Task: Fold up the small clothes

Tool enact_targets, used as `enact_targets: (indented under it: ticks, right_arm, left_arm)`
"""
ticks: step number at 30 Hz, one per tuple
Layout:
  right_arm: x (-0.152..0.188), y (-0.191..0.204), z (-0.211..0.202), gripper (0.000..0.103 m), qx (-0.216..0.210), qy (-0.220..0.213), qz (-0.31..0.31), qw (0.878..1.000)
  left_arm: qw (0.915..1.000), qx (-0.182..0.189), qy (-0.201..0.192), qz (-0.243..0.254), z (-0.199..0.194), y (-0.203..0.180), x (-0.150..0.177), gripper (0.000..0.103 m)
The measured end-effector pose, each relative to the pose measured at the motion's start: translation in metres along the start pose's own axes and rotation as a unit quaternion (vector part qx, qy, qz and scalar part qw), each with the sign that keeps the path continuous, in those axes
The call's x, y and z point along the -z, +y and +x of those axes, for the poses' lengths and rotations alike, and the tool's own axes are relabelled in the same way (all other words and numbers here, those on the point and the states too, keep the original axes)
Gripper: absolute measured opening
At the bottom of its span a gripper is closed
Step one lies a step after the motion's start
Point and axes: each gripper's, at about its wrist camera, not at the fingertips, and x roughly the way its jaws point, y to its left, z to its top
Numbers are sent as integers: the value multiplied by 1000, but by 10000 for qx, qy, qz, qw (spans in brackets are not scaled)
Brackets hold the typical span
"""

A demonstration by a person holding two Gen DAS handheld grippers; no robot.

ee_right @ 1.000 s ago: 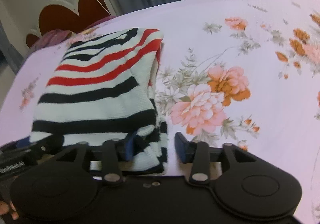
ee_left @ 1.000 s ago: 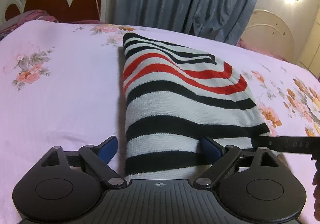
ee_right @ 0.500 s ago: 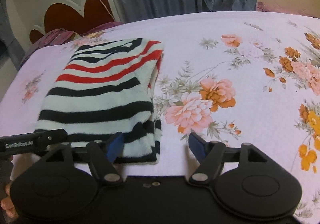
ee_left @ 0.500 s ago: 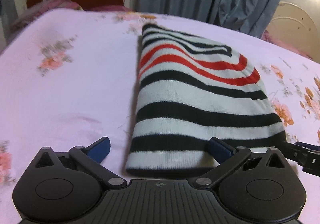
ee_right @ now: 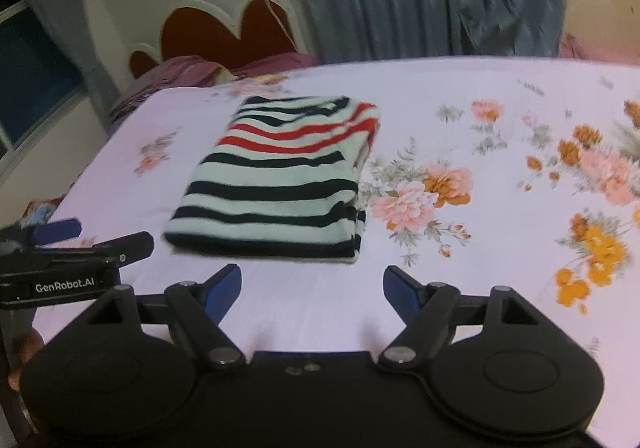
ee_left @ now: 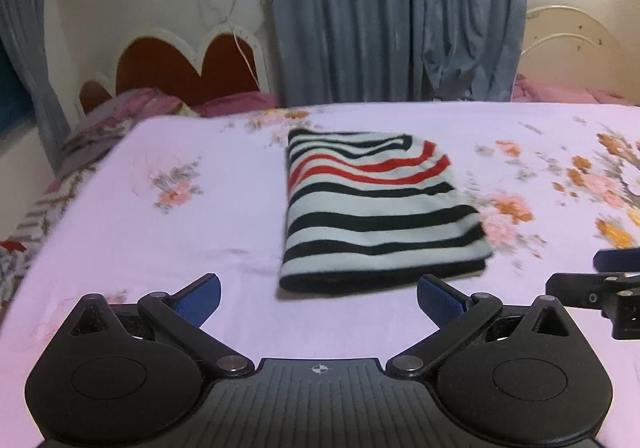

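Striped top (ee_left: 376,208) lies folded flat mid-bed (ee_left: 120,232), w/ left gripper (ee_left: 319,294) spread wide & empty, right gripper (ee_right: 312,288) empty, jaws opening: back off straight, don't snag near hem.

This is a bedroom in a home. A bed (ee_left: 224,216) fills most of both views, spread with a pale pink sheet (ee_right: 500,248) printed with orange and pink flowers. At its far end stands a headboard (ee_left: 188,64) with scalloped white edging around dark red panels, and rumpled bedding (ee_right: 192,70) lies against it. Long grey-blue curtains (ee_left: 392,16) hang behind the bed. A thin cord (ee_left: 236,8) dangles down the cream wall. To the right, what seems to be a second, cream-coloured headboard (ee_left: 568,32) shows, though it is blurred.
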Motion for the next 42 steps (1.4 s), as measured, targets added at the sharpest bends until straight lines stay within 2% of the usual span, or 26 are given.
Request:
enact_targets:
  ticks: [4, 5, 6, 9, 12, 19, 25, 42]
  right_arm:
    - [16, 13, -52, 82, 188, -351, -459, 9982]
    - [20, 17, -66, 85, 266, -460, -572, 9969]
    - [24, 21, -80, 94, 393, -593, -664, 9953]
    - [33, 33, -116, 102, 895, -1072, -887, 9862]
    - [40, 43, -148, 102, 1202, -1477, -934, 9772]
    - [56, 43, -192, 102, 805, -1660, -708, 9803]
    - [67, 49, -213, 102, 734, -1834, -650, 9781]
    - [80, 56, -222, 102, 764, -1879, -544, 9777]
  left_arm:
    - [9985, -352, -293, 316, -52, -14, 10, 103]
    - [9984, -340, -301, 346, -64, -16, 12, 103]
    - [9984, -322, -304, 338, -75, -17, 13, 103]
    - [9994, -212, -281, 76, -109, -18, 17, 103]
    - [9990, -58, -287, -322, -140, -14, 24, 103]
    - [9981, -276, -385, -383, -186, -15, 42, 103]
    - [9964, -326, -382, -679, -216, -5, 51, 103]
    - [9931, -457, -536, -936, -240, 2, 56, 103]
